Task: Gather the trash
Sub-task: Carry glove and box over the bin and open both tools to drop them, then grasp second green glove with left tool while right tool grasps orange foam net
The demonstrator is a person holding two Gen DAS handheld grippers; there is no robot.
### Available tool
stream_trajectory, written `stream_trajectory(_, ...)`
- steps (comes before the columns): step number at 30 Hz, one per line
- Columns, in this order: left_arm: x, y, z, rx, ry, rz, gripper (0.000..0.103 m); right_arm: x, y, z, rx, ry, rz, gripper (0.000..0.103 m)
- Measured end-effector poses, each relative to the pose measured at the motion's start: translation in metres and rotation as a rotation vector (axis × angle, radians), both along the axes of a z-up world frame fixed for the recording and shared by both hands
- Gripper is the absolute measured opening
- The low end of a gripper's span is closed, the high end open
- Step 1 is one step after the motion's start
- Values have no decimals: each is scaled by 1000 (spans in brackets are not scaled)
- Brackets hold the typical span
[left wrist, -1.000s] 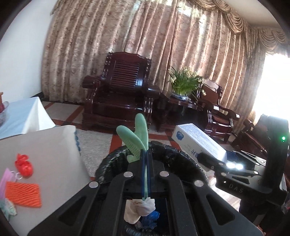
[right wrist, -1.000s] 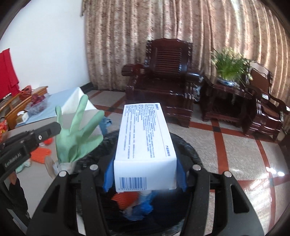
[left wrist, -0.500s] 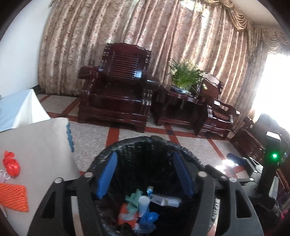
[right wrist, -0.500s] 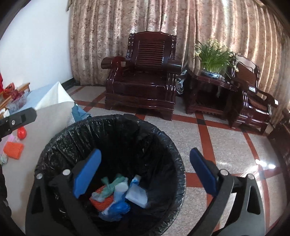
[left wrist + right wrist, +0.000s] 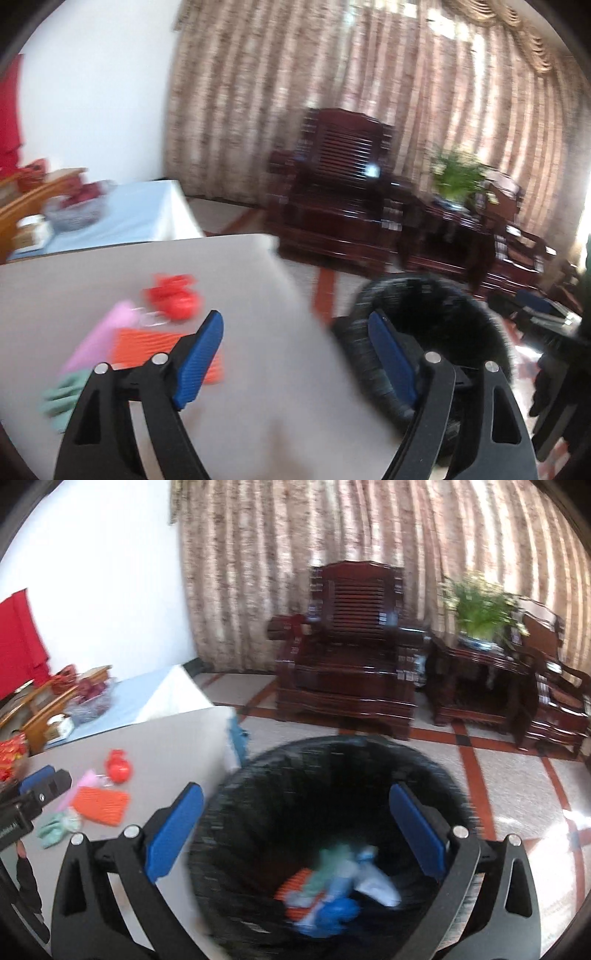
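Note:
A bin with a black liner (image 5: pixel 258 797) stands beside the grey table (image 5: pixel 240 288); it also shows in the left wrist view (image 5: pixel 461 295). Mixed trash (image 5: pixel 332 886) lies inside it. My right gripper (image 5: pixel 295 827) is open and empty above the bin. My left gripper (image 5: pixel 295 354) is open and empty over the table's right edge. On the table lie a red crumpled bag (image 5: pixel 173 299), an orange net (image 5: pixel 162 343), a pink strip (image 5: pixel 99 339) and a green glove (image 5: pixel 64 398). These also show in the right wrist view: bag (image 5: pixel 118 770), net (image 5: pixel 99 805), glove (image 5: pixel 55 829).
A dark wooden armchair (image 5: pixel 351 657) and a side table with a potted plant (image 5: pixel 480 609) stand by the curtain. A cloth-covered low table (image 5: pixel 110 218) with clutter is at the back left. The floor is tiled (image 5: pixel 517 775).
Both grippers opened and dropped the green glove and the white box into the bin. Since then both views have swung left toward the table; the left gripper now hangs over the table.

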State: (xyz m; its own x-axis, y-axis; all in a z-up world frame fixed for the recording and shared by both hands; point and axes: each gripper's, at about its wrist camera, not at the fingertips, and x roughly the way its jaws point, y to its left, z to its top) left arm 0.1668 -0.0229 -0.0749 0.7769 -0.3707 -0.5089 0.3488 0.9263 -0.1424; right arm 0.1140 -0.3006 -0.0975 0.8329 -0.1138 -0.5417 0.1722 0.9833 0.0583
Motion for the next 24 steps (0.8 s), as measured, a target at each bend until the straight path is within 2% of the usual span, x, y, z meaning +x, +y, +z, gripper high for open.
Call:
stream_trajectory(8, -13, 118, -24, 64, 34, 236, 79, 31, 98, -6, 13, 17, 179, 98)
stream_trajectory(11, -12, 145, -36, 74, 59, 292, 79, 41, 129, -11, 11, 23, 228, 98)
stream_trajectory(15, -7, 162, -52, 77, 88, 324, 79, 59, 163, -19, 10, 31, 278, 98)
stream_trajectory(24, 15, 163, -81, 84, 143, 318, 79, 88, 186, -47, 10, 73, 285, 98)
